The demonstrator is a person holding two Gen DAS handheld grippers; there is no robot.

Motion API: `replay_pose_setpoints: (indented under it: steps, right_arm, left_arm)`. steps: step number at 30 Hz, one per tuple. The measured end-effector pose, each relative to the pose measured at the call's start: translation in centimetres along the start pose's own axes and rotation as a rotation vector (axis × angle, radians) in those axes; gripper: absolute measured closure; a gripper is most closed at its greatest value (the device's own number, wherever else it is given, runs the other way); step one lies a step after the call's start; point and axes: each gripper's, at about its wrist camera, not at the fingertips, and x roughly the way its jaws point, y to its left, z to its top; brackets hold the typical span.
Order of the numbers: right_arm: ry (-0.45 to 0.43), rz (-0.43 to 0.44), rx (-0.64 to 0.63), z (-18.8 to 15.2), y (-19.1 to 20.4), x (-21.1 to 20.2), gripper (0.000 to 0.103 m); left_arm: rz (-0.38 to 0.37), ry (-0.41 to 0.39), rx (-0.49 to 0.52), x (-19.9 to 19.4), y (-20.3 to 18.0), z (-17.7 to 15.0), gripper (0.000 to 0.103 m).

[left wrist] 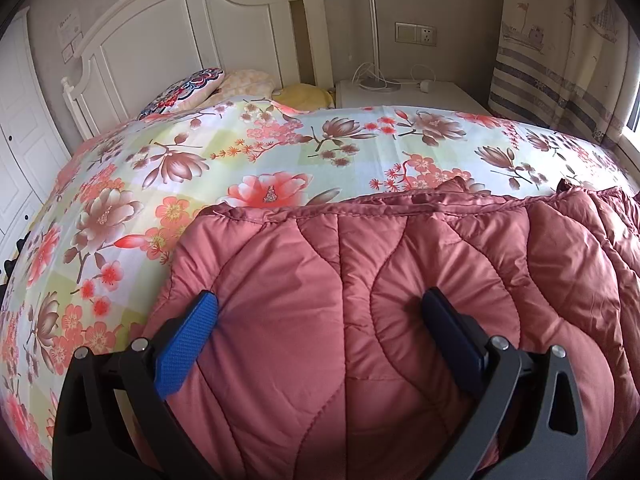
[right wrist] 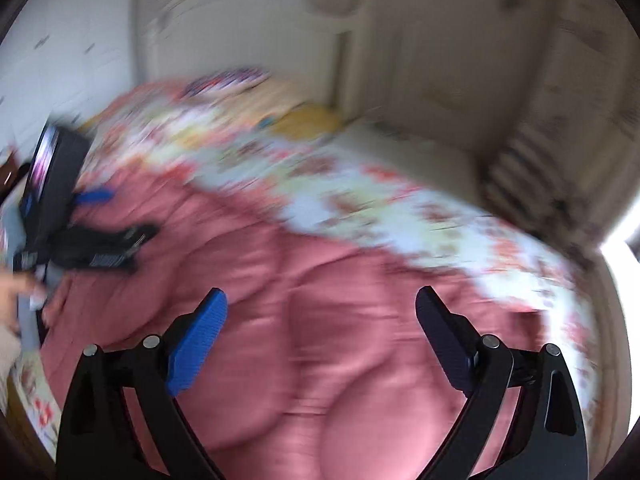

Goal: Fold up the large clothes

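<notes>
The bed [left wrist: 280,152] fills most of both views, covered by a floral sheet [left wrist: 120,208] in pale green, white and coral. It carries every loose item in the scene. A pink quilted coat [left wrist: 360,300] lies spread across the near part of the bed, with its piped edge running across the sheet. At the head of the bed, against the white headboard [left wrist: 192,28], lie a patterned pillow [left wrist: 188,88], a cream cushion [left wrist: 248,80] and a yellow cushion [left wrist: 304,94].

A white nightstand [left wrist: 416,96] stands just beside the bed. It bears a lamp [left wrist: 374,40] with a slim metal stem and a loose white cable [left wrist: 420,78]. A wall socket [left wrist: 416,33] sits above it. A patterned curtain [left wrist: 560,40] hangs at the right.

The left gripper [left wrist: 320,304] has its jaws spread wide, with both tips resting against the coat's surface and no fabric pinched between them. The right gripper [right wrist: 320,300] is likewise spread wide above the coat, holding nothing.

The right wrist view is heavily motion-blurred. In it the left gripper appears at the left edge as a dark body with a blue pad, on the coat, with part of a hand [right wrist: 20,284] beside it. Finer detail there cannot be resolved. The near edge of the coat is cut off by the frame in both views.
</notes>
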Motion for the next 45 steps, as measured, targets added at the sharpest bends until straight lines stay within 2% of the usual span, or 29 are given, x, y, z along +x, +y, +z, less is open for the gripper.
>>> replay_pose_setpoints:
  steps: [2,5,8,12,13,15,17,19,20,21,22,24,26,27,28,29,30,33,34,35,38,40,42,43,44,45]
  right_arm:
    - [0.055,-0.006,-0.054,-1.1,1.5,2.4,0.011]
    - [0.049,0.063,0.046,-2.0,-0.9,2.5,0.011]
    - [0.028,-0.020,0.133,-2.8,-5.3,1.0,0.011]
    - [0.040,-0.188,0.341,-5.3,-12.0,0.6,0.010]
    - [0.045,-0.185,0.389,-6.4,-13.5,1.0,0.010]
    - [0.046,-0.101,0.467,-7.3,-15.0,1.5,0.010]
    - [0.058,-0.133,0.429,-6.9,-14.5,1.8,0.009]
    - [0.071,-0.185,0.377,-6.5,-13.4,2.3,0.009]
    - [0.071,-0.204,0.360,-6.4,-13.0,2.3,0.009]
    - [0.071,-0.211,0.354,-6.4,-12.7,2.3,0.009]
    - [0.071,-0.209,0.355,-6.4,-12.9,2.2,0.009]
    - [0.073,-0.200,0.363,-6.1,-12.4,2.4,0.009]
    - [0.072,-0.202,0.362,-6.3,-12.5,2.3,0.009]
    - [0.072,-0.203,0.362,-6.3,-12.5,2.3,0.009]
    - [0.071,-0.200,0.364,-6.4,-13.1,2.4,0.009]
    - [0.069,-0.199,0.366,-6.4,-13.0,2.4,0.009]
    - [0.069,-0.200,0.368,-6.5,-13.3,2.3,0.009]
    - [0.073,-0.199,0.364,-6.7,-13.2,2.1,0.008]
    - [0.074,-0.198,0.365,-6.7,-13.3,2.1,0.008]
    - [0.073,-0.197,0.368,-6.7,-13.3,2.1,0.008]
    - [0.070,-0.191,0.373,-6.7,-13.6,1.9,0.008]
    - [0.070,-0.192,0.372,-6.8,-13.6,1.9,0.008]
    - [0.070,-0.190,0.372,-6.8,-13.6,1.9,0.008]
    - [0.069,-0.186,0.371,-6.8,-13.5,1.9,0.008]
    - [0.069,-0.180,0.369,-6.7,-13.5,1.9,0.008]
    - [0.069,-0.179,0.365,-6.7,-13.4,1.9,0.008]
  left_arm:
    - [-0.008,0.004,-0.013,0.1,0.3,0.1,0.002]
    - [-0.010,0.006,-0.019,0.1,0.3,0.1,0.002]
    - [-0.002,0.007,-0.016,0.1,0.2,0.1,0.002]
    - [0.002,0.007,-0.012,0.1,0.0,0.1,0.002]
    - [0.001,0.009,-0.010,0.1,-0.2,0.0,0.002]
    - [0.020,0.017,0.008,0.1,-0.6,0.2,0.002]
    - [0.052,0.028,0.024,-0.3,-1.0,0.5,0.002]
    - [0.095,-0.012,-0.014,-2.6,-1.4,1.0,0.005]
    - [0.050,-0.064,-0.046,-4.5,-1.8,1.1,0.004]
    - [-0.049,-0.132,-0.066,-7.0,-2.8,1.2,0.003]
    - [-0.096,-0.163,-0.057,-8.5,-3.9,1.1,0.003]
    - [-0.133,-0.198,0.028,-10.5,-8.2,0.4,0.002]
    - [-0.170,-0.149,0.179,-9.8,-12.9,-1.3,0.002]
    - [-0.164,-0.111,0.285,-8.5,-15.5,-2.7,0.002]
    - [-0.123,-0.112,0.333,-7.6,-16.7,-3.8,0.002]
    - [-0.099,-0.168,0.329,-7.4,-17.0,-4.7,0.002]
    - [-0.117,-0.180,0.295,-7.3,-16.4,-4.8,0.002]
    - [-0.250,-0.072,0.213,-6.8,-13.7,-3.5,0.002]
    - [-0.268,-0.061,0.202,-7.0,-12.9,-3.1,0.002]
    - [-0.267,-0.068,0.179,-7.3,-11.6,-2.5,0.002]
    - [-0.173,-0.111,0.082,-7.3,-6.0,-0.3,0.002]
    - [-0.081,-0.073,0.018,-5.3,-1.9,0.7,0.002]
    - [-0.009,0.007,-0.039,-2.2,2.0,0.2,0.002]
    - [-0.019,0.019,-0.056,-1.4,3.1,-0.2,0.002]
    - [-0.076,0.026,-0.111,-0.8,4.4,-0.9,0.002]
    - [-0.099,0.022,-0.158,-0.7,5.2,-1.2,0.002]
